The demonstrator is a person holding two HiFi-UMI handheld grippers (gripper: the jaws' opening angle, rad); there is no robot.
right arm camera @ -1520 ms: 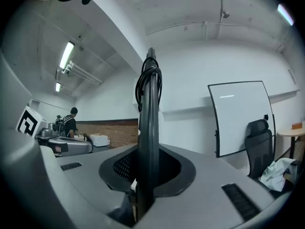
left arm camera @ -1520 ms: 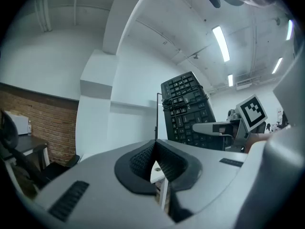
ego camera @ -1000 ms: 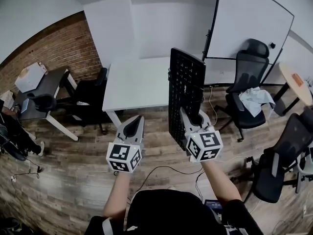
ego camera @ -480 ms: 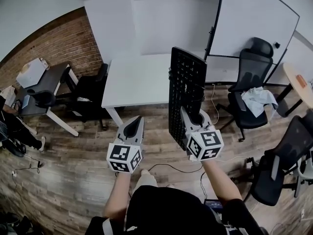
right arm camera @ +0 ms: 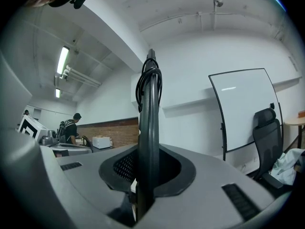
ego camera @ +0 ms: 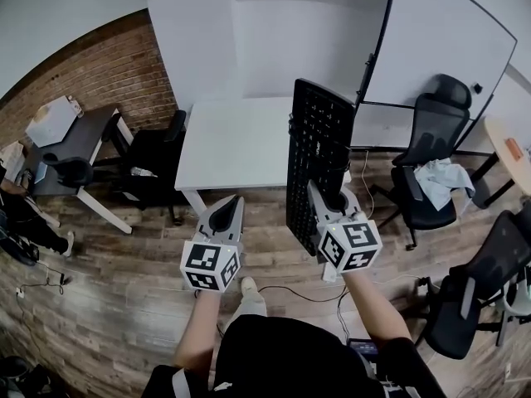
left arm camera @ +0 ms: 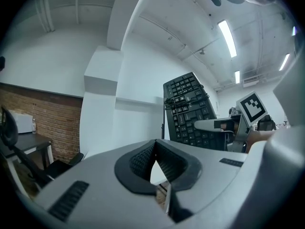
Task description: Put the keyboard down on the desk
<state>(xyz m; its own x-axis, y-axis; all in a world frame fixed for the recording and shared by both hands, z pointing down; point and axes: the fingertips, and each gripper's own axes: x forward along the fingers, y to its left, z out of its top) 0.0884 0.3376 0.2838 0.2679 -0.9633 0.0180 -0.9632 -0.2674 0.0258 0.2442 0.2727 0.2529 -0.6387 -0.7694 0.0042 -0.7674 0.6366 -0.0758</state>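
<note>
At ten o'clock in the head view runs a rough red brick wall (ego camera: 91,73), and below it lies the plank floor (ego camera: 124,255) with its matte wood grain. The left gripper (ego camera: 236,199), at about seven o'clock, points level toward the desk with its jaws pressed together on nothing. Its own view shows the ribbed dark pads meeting in a tight V. I judge it rides along idle, kept free to steady things at set-down.

Ahead at twelve o'clock stands the desk (ego camera: 232,143), a plain white rectangular top, smooth and bare where it faces the person, so it looks a fitting landing place. The keyboard (ego camera: 318,160) hangs in the air before the desk's right edge and is not yet on it. It is a long black plastic slab held on edge, with its key face turned to nine o'clock and its length running toward twelve.

The right gripper (ego camera: 325,194), at five o'clock, has its jaws part-way apart and clamped on the slab's near end. Pinching across the thin section seems the only way two narrow jaws can carry so wide a board. A dark cable (right arm camera: 148,85) is wound around it further up, likely bundled so it does not trail. At two o'clock a glossy whiteboard (ego camera: 448,48) stands beside a black office chair (ego camera: 431,114).
</note>
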